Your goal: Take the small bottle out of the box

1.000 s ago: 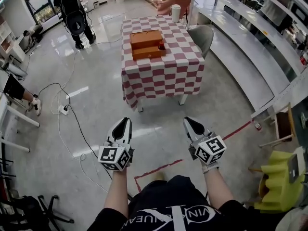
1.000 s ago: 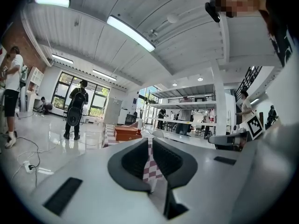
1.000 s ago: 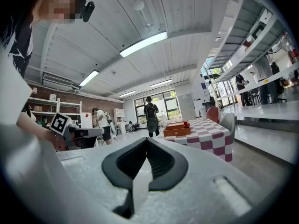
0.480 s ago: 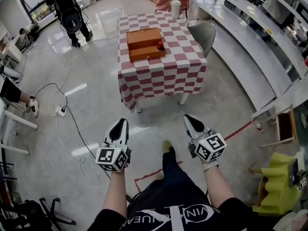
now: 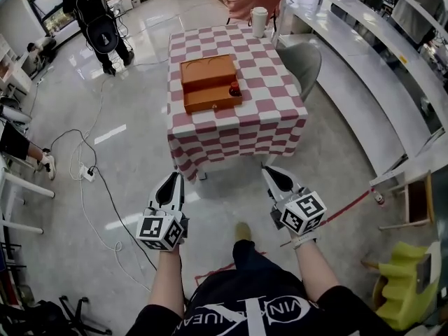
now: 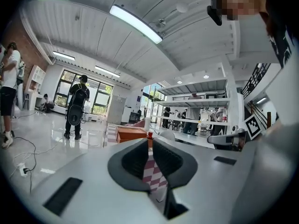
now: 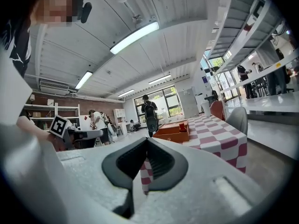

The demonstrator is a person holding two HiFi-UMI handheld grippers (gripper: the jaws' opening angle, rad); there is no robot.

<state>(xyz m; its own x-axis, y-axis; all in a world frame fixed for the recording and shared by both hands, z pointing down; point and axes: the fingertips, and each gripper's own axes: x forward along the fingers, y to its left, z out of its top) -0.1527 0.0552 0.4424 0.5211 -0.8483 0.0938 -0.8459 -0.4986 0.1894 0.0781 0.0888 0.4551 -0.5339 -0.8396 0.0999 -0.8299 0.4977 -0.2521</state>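
- My left gripper (image 5: 174, 180) and right gripper (image 5: 270, 174) are clenched and empty, near me, well short of the desk (image 5: 238, 121).
- The small bottle (image 5: 235, 89) sits at the box's (image 5: 206, 74) right side, on the far desk.
- A grey chair (image 5: 302, 60) stands at the desk's right.

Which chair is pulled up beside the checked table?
The grey chair, at the table's right side; the pink one stands back beyond its far end.

I see my right gripper (image 7: 147, 143), jaws together and empty; on the red-and-white checked table (image 7: 219, 135) ahead sit an orange wooden box (image 7: 170, 132) and a small red bottle (image 7: 182, 126).
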